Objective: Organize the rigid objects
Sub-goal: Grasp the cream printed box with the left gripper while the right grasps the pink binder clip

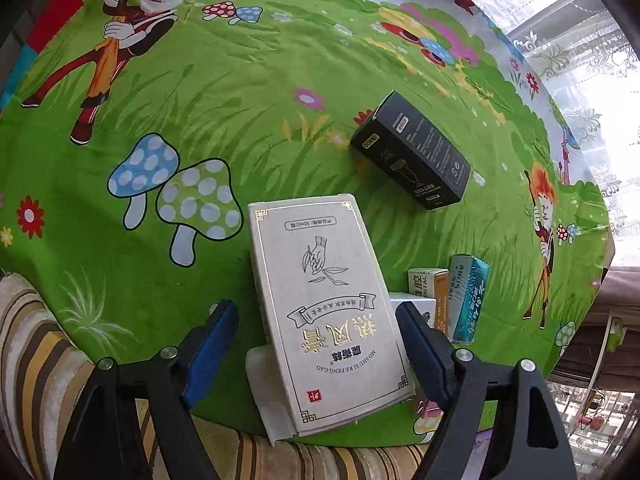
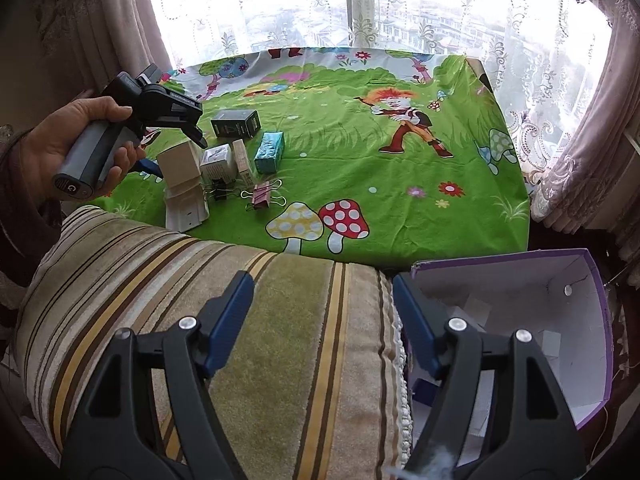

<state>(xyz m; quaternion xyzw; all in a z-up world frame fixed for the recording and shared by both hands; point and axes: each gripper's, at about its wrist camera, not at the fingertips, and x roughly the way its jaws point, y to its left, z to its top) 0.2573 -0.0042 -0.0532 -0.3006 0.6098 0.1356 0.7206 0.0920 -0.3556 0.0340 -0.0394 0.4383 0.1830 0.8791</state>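
Grey-white carton (image 1: 326, 312) stands between the left gripper's (image 1: 316, 344) spread fingers, its long axis running away from them, untouched; right gripper (image 2: 324, 320) gapes empty.

A table under a green cartoon-print cloth (image 2: 360, 152) carries a cluster of small boxes: beside the black box (image 2: 236, 123) lie a teal box (image 2: 270, 152), a beige box (image 2: 179, 164) and binder clips (image 2: 262, 196) (pink and black).

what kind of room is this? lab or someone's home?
Most likely a home room: lace curtains over a window with buildings far below, a cartoon-print sheet as the work surface, and a striped cushion at its near edge.
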